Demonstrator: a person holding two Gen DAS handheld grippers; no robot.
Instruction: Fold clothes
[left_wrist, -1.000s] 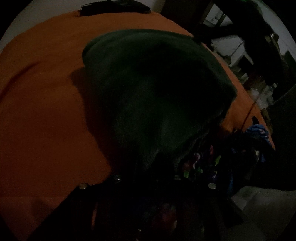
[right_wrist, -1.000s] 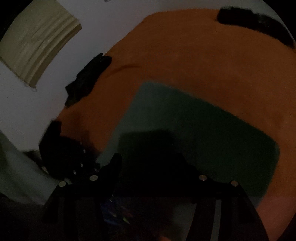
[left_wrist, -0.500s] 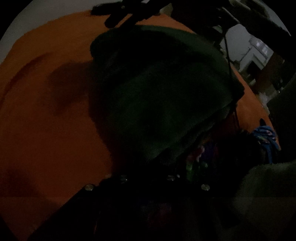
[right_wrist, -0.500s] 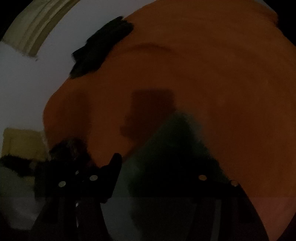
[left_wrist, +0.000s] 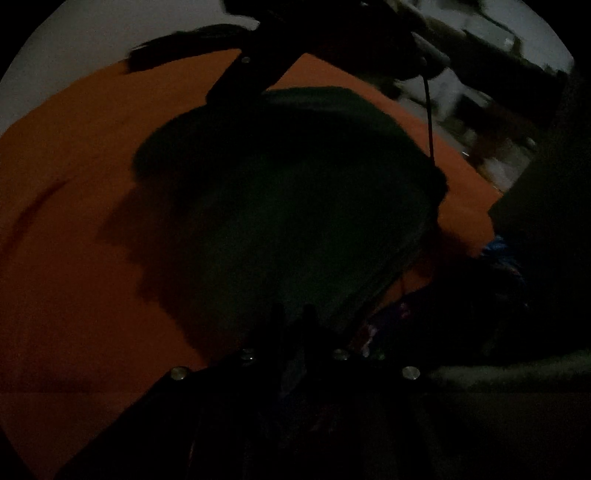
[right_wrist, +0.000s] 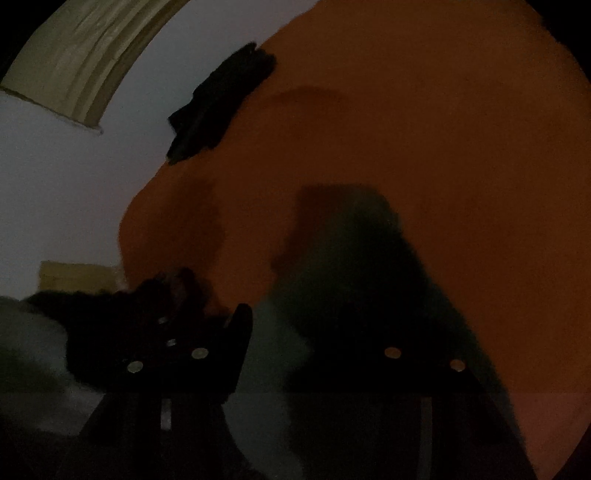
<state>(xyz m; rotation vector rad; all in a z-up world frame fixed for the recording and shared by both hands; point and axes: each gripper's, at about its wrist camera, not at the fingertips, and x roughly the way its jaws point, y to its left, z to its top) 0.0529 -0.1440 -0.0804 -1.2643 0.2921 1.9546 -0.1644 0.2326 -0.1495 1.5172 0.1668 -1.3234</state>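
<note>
A dark green garment (left_wrist: 295, 206) lies on the orange bedspread (left_wrist: 74, 221). My left gripper (left_wrist: 293, 317) is at its near edge, fingers almost together with the cloth pinched between them, though the jaws are opening slightly. The near part of the garment looks raised and casts a shadow to the left. My right gripper (left_wrist: 240, 81) reaches down at the garment's far edge. In the right wrist view the right gripper (right_wrist: 306, 325) stands apart and is closing, with a corner of the green garment (right_wrist: 351, 266) between its fingers. The dim light hides whether the pads touch the cloth.
A black garment (right_wrist: 221, 107) lies at the bedspread's far edge by the pale wall (right_wrist: 55, 192). A heap of dark and coloured clothes (left_wrist: 498, 266) sits at the right of the left wrist view. A curtain (right_wrist: 74, 55) hangs at the upper left.
The right gripper has swung across to the garment's far edge and now shows in the left wrist view. The left fingers have closed on the near edge and risen a little.
</note>
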